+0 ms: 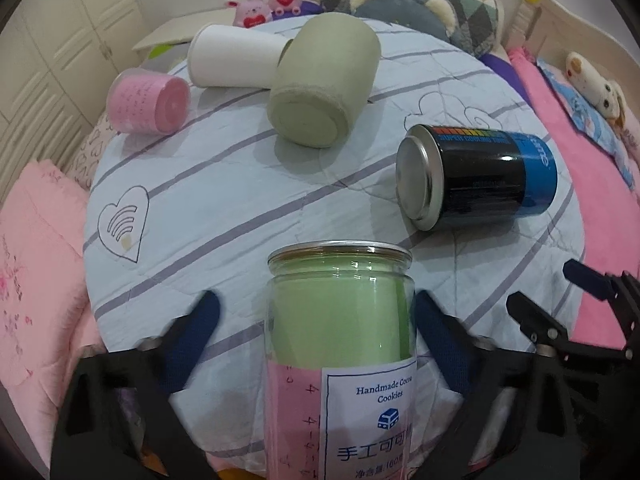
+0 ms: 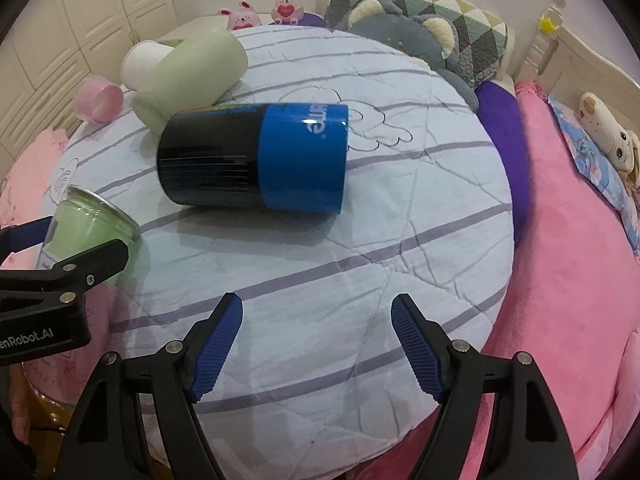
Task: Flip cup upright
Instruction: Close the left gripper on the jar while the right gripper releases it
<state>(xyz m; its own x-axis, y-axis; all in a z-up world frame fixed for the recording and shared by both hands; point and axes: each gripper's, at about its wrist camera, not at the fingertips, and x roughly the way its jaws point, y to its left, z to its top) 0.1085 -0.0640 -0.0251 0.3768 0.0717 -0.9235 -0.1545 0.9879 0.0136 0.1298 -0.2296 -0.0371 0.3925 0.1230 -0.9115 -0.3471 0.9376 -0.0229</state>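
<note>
A clear jar with green lining and a "Handmade Cocoa Cookies" label lies between the fingers of my left gripper; the jaws stand wider than the jar, with a gap on the left side. The jar also shows in the right wrist view, with the left gripper beside it. A black and blue can lies on its side mid-table. A sage green cup, a white cup and a pink cup lie on their sides farther back. My right gripper is open and empty above the near table edge.
The round table has a pale blue quilted cover with purple stripes. A pink bed with plush toys is on the right. Pillows and two pink bunnies sit behind the table. Pink bedding lies on the left.
</note>
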